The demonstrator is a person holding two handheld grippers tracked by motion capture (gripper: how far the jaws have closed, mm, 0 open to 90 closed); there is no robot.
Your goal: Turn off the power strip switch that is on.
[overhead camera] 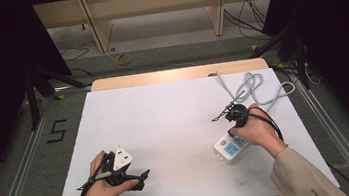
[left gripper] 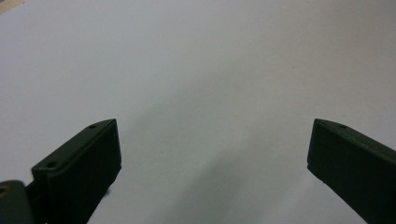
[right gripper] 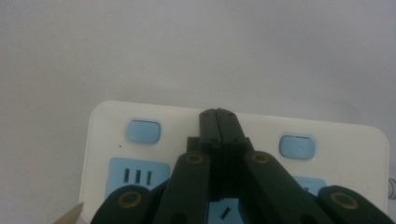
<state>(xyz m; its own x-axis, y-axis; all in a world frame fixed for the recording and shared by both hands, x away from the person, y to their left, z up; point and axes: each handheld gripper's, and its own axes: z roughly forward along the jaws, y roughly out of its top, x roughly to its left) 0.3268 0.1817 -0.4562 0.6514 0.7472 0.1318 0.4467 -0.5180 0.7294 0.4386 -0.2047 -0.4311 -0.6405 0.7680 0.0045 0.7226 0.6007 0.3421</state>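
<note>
White bench (overhead camera: 165, 124) carrying a power strip (overhead camera: 230, 147) near its right edge, toward the near right corner; its grey cable (overhead camera: 257, 90) coils toward the far right corner. Right tongs (right gripper: 217, 112), clenched and empty, tips resting over the strip between two blue buttons (right gripper: 144, 132). Left tongs (left gripper: 212, 140), released, near the near left corner.

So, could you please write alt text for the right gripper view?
The right gripper, jaws shut together with nothing between them, hovers over a white power strip with pale blue buttons and sockets. The strip lies on a plain white table.
</note>
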